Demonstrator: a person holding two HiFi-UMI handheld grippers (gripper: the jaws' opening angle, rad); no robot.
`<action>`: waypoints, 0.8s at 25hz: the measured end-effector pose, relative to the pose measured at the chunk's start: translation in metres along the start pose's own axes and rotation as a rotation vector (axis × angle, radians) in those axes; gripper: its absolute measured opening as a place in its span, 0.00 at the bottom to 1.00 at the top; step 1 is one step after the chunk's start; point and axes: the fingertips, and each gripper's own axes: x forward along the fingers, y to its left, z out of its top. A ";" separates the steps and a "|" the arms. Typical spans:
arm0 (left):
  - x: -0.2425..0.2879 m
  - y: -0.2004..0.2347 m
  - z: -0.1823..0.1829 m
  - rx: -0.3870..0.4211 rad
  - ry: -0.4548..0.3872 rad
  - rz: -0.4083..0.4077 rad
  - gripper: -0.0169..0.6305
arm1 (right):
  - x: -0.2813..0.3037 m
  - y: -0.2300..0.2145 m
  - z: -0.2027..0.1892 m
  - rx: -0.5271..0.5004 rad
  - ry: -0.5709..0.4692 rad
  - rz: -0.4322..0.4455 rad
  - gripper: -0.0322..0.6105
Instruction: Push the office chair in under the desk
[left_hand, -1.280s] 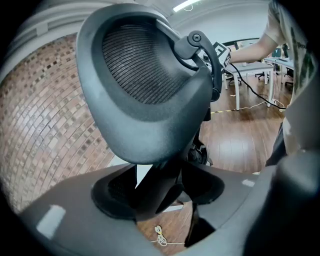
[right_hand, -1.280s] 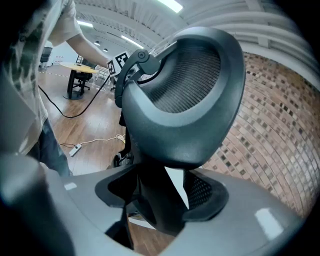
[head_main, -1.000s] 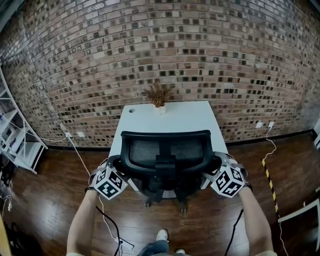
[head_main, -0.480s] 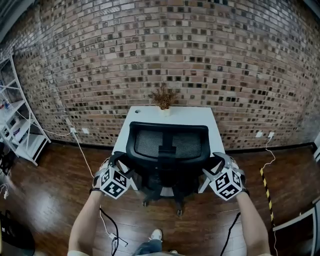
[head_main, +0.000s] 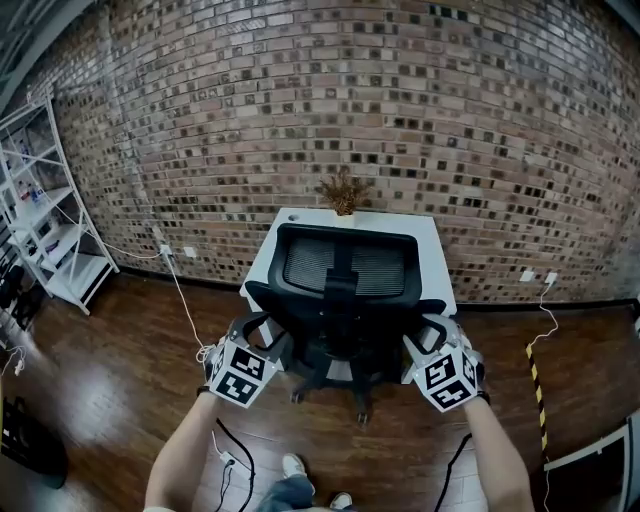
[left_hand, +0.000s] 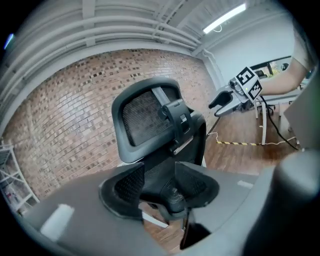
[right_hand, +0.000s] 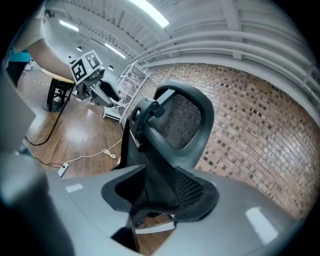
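The black mesh office chair (head_main: 335, 270) stands with its back to me, its seat pushed in under the white desk (head_main: 300, 216). My left gripper (head_main: 258, 332) is at the rear of the chair's left armrest. My right gripper (head_main: 428, 335) is at the rear of the right armrest. Both sets of jaws have just been closing. In the left gripper view the pads of the left gripper (left_hand: 162, 187) stand apart with the armrest's dark end in the gap. The right gripper (right_hand: 160, 192) also has its pads apart, with the chair (right_hand: 182, 122) filling the gap.
A brick wall rises behind the desk, and a dried plant (head_main: 343, 190) sits at the desk's back edge. A white shelf rack (head_main: 50, 200) stands at the left. Cables and a power strip (head_main: 225, 460) lie on the wood floor. Striped tape (head_main: 535, 390) marks the floor at the right.
The chair has rolled further in under the desk, and its backrest now covers most of the desktop. Both grippers went forward with it, staying at the armrests.
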 end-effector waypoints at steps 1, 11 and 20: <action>-0.006 -0.004 0.004 -0.018 -0.018 0.005 0.34 | -0.004 0.002 0.003 0.010 -0.009 -0.005 0.31; -0.051 -0.057 0.059 -0.213 -0.207 -0.080 0.14 | -0.047 0.029 0.043 0.211 -0.147 -0.068 0.12; -0.106 -0.083 0.063 -0.325 -0.321 -0.105 0.05 | -0.097 0.087 0.092 0.339 -0.240 -0.070 0.05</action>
